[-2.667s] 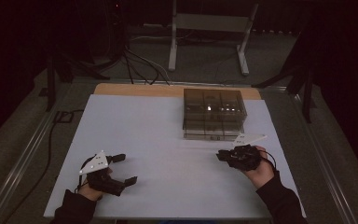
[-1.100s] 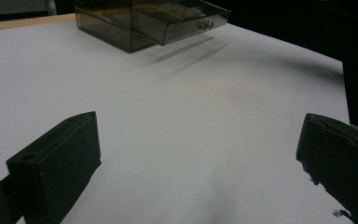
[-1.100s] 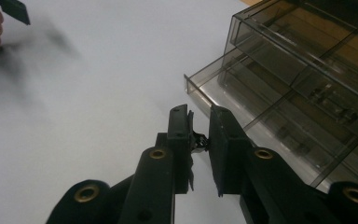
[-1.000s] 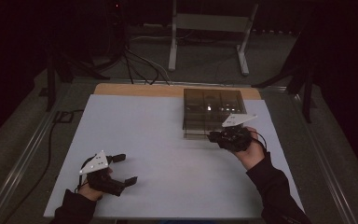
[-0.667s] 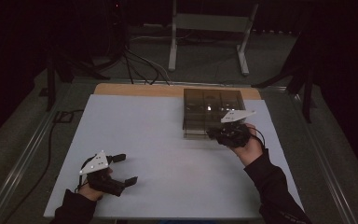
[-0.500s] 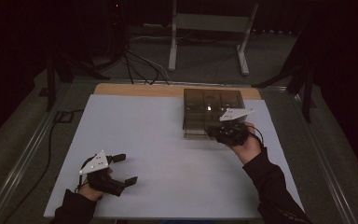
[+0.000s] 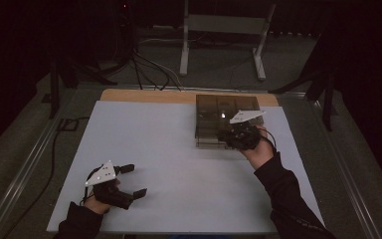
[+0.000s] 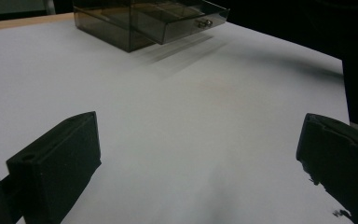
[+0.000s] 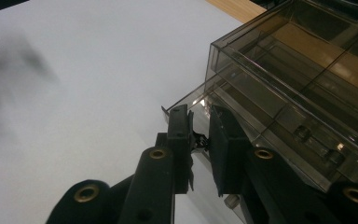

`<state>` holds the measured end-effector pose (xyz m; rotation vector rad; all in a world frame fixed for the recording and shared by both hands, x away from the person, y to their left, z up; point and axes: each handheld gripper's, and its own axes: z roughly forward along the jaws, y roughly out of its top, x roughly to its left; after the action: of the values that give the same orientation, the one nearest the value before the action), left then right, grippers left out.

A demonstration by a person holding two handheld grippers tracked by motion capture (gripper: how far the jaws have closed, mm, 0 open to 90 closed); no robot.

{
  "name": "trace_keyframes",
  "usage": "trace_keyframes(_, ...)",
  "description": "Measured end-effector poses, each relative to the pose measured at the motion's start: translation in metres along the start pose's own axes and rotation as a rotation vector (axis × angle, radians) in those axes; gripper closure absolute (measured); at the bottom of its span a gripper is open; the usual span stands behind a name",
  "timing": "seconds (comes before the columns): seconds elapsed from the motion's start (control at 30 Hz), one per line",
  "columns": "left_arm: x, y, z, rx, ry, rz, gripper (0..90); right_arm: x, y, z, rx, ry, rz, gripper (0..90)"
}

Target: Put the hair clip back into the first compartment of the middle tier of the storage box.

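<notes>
The table [image 7: 189, 164] in front of you carries a white surface, with a strip of bare wood along its far edge. On the far right part of that surface stands a smoked clear plastic drawer box [image 7: 224, 107], its inside divided into compartments.

One drawer [image 8: 186, 23] of the box is pulled partly out toward you; in the left gripper view its front carries a small metal knob [image 8: 204, 22].

Your right gripper [image 9: 199, 140] is at the near front of the box, at the drawer. In the right gripper view its jaws stand almost together, with a narrow gap between them, and a small dark part sits in that gap. You cannot tell from the views what that part is or whether the jaws press on it.

Your left gripper [image 7: 129, 180] rests at the near left of the table, well apart from the box. Its jaws are spread wide with nothing between them.
</notes>
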<state>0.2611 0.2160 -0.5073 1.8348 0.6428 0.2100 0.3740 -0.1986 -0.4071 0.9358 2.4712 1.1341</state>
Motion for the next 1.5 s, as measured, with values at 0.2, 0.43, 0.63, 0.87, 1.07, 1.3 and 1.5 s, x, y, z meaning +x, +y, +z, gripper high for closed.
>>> trace_keyframes(0.2,0.000,0.000,0.000,-0.001,0.000,0.000,0.7,-0.002,0.003,0.007,0.007,-0.003,0.007,78.5)
trace_keyframes(0.43,0.000,0.000,0.000,-0.005,-0.001,0.003,0.7,-0.005,0.006,0.015,0.011,-0.003,0.022,78.5)
trace_keyframes(0.63,0.000,0.000,0.000,-0.003,-0.001,0.004,0.7,-0.007,0.007,0.022,0.016,-0.003,0.027,78.5)
trace_keyframes(0.87,0.000,0.000,0.000,-0.005,-0.002,0.002,0.7,-0.009,0.009,0.030,0.024,-0.005,0.041,78.5)
trace_keyframes(1.07,0.000,0.000,0.000,-0.002,-0.001,0.003,0.7,-0.012,0.011,0.039,0.034,-0.013,0.045,78.5)
trace_keyframes(1.3,0.001,0.000,0.000,0.001,0.000,0.001,0.7,-0.015,0.011,0.049,0.054,-0.017,0.055,78.4)
trace_keyframes(1.5,0.001,0.000,0.000,-0.005,-0.003,-0.004,0.7,-0.016,0.010,0.058,0.066,-0.014,0.069,78.4)
